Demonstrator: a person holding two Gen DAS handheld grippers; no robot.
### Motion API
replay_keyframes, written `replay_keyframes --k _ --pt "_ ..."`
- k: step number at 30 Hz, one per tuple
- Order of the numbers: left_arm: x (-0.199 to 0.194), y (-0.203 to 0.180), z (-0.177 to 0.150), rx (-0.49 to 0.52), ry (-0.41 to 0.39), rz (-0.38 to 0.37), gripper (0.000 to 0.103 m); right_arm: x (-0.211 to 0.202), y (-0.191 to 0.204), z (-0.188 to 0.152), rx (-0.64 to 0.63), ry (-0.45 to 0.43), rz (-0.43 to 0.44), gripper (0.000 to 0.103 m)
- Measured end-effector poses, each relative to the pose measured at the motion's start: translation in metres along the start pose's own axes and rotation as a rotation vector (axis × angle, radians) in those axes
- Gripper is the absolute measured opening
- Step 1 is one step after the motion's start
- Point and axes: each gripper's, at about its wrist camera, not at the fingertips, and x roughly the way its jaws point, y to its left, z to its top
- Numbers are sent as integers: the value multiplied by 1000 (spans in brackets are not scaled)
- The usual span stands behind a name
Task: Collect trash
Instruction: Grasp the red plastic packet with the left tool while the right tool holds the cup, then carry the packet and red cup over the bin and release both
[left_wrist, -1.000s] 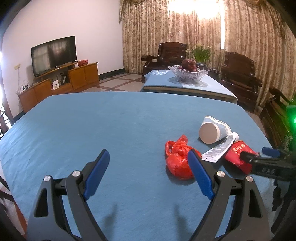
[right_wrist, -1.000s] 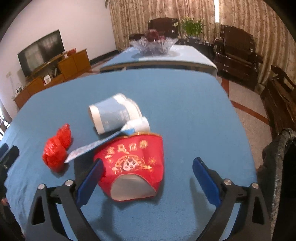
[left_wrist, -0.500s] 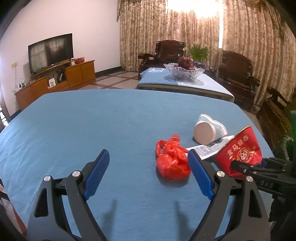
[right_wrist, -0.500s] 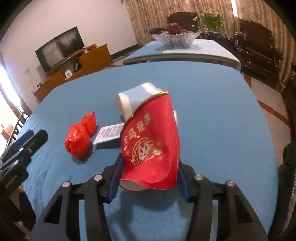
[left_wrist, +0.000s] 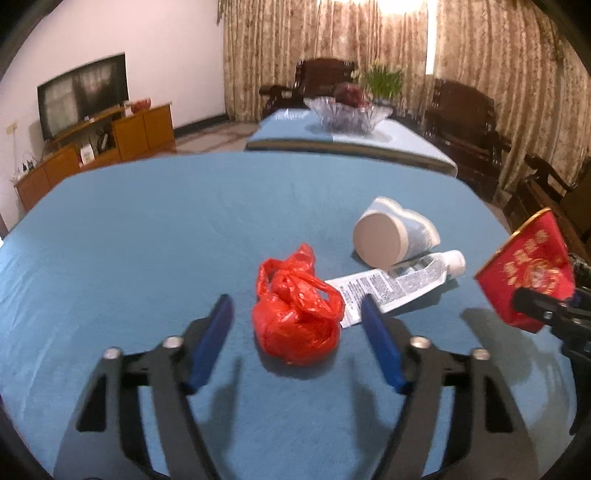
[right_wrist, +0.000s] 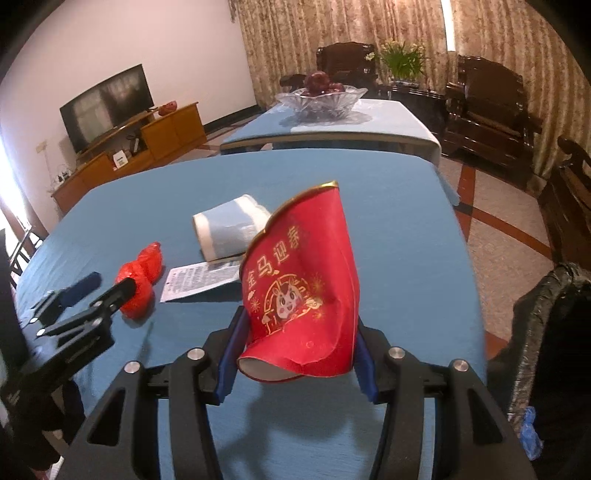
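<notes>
While its blue pads press both sides of a crushed red paper cup (right_wrist: 303, 291), the right gripper (right_wrist: 295, 354) holds that cup clear above the blue tablecloth (right_wrist: 399, 236). The left gripper (left_wrist: 295, 332) has its jaws closing around a knotted red plastic bag (left_wrist: 295, 310), which sits on the cloth between the pads, neither pad touching it. Just beyond the bag lies a flattened white tube (left_wrist: 399, 280) with printed text, its cap end pointing away from the bag. Touching the tube's far side, a pale blue paper cup (left_wrist: 391, 236) lies tipped over. A black trash bag (right_wrist: 543, 332) stands off the cloth's edge beside the right gripper. Well past the cloth, a glass fruit bowl (left_wrist: 345, 114) rests on a second table, before dark wooden armchairs (left_wrist: 465, 122) and patterned curtains (left_wrist: 498, 55).
</notes>
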Motion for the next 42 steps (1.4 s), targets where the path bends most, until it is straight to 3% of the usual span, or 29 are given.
replay_keyframes --k 2,11,13,17,22,25,42 --pt "12 2 2 -23 48 -10 39 -1 -2 -2 0 0 -7 52" --pt "-12 5 -3 -47 11 41 15 3 2 -5 -30 20 19 53" --pt "-23 8 -5 -63 -3 54 5 2 2 -6 -29 23 24 53" --pt "-42 8 -4 -80 -17 28 5 1 0 -7 -13 31 38 51" --pt "-54 -7 -6 -35 -24 -3 5 -1 3 -8 -21 44 69 23" --pt "-56 -13 -8 -30 -19 -14 5 -7 6 -8 -41 32 74 18" --pt "-112 -61 25 24 -122 -81 5 -79 -2 18 -30 -101 86 17"
